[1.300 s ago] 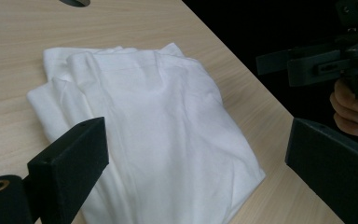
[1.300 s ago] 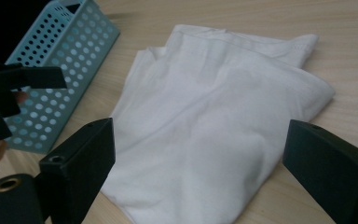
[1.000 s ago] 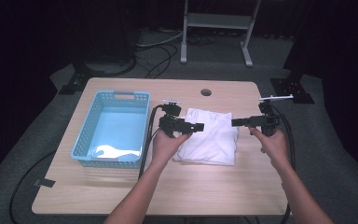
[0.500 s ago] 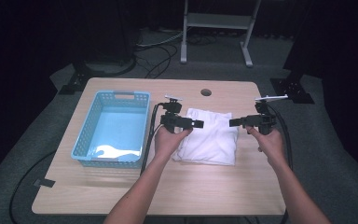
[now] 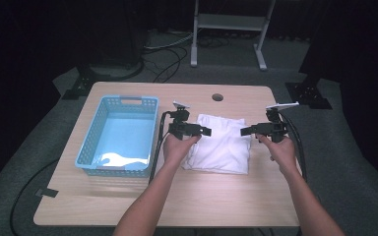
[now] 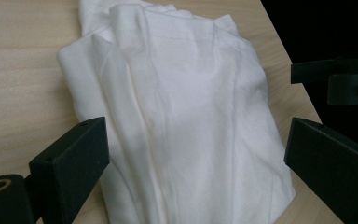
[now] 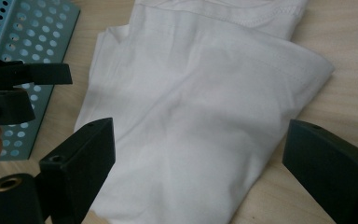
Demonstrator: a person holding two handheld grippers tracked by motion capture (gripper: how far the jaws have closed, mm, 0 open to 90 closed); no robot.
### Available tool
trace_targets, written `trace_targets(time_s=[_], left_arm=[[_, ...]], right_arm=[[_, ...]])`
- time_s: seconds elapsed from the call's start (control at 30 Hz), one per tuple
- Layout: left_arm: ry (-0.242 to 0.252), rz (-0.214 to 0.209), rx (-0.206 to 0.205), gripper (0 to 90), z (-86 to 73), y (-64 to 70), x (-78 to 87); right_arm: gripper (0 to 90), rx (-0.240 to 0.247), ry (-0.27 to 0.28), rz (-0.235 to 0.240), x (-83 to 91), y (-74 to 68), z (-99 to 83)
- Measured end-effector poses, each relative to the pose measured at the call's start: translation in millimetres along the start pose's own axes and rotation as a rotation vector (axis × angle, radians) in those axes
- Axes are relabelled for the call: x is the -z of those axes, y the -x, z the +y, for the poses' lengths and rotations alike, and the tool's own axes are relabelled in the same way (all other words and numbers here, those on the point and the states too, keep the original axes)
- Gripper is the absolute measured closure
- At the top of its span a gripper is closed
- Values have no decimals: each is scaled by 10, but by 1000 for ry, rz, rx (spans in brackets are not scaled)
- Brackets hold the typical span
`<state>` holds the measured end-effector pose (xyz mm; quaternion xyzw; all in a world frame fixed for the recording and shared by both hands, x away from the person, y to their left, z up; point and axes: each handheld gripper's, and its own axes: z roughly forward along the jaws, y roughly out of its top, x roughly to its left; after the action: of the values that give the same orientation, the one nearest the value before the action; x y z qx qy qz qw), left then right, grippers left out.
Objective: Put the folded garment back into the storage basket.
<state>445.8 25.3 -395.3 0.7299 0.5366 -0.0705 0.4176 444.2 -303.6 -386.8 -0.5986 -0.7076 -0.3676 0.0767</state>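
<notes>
No writing can be read. The left claw (image 5: 200, 130) and right claw (image 5: 248, 131) are held wide open, empty, facing across the folded white cloth (image 5: 222, 142) on the counter (image 5: 128, 196).

A plain white folded cloth (image 5: 221, 145) is seen on the pale wood-grain table (image 5: 226, 196). A light blue basket (image 5: 118, 135) is dotted with round holes. Black is worn by both grippers, left gripper (image 5: 204, 131) and right gripper (image 5: 246, 131).

Blk grippers (image 5: 203, 131), blk cables, bare forearms
</notes>
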Motion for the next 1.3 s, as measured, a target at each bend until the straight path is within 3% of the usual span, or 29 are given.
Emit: trace_targets(time_s=[0.03, 0.5, 0.73, 0.8, 0.97, 1.13, 1.3], left_arm=[[-8, 0, 21, 61, 0, -30, -8], [-69, 33, 90, 62, -10, -199, -70], [-111, -11, 129, 96, -22, -256, -136], [-112, -19, 131, 130, -30, -266, -150], [-109, -92, 149, 222, -43, -315, -182], [-114, -97, 149, 338, -47, -322, -199], [-118, -86, 153, 393, -47, -306, -220]], right_arm=[[93, -6, -3, 1, -17, 10, -1], [93, -10, -8, -2, -75, 47, -39], [93, -12, 3, -5, -41, 94, -62], [93, -9, 6, -6, -28, 102, -67], [93, -10, 13, -12, 11, 134, -87], [93, -7, 16, -17, 31, 151, -103], [94, -15, 7, -12, 24, 182, -114]])
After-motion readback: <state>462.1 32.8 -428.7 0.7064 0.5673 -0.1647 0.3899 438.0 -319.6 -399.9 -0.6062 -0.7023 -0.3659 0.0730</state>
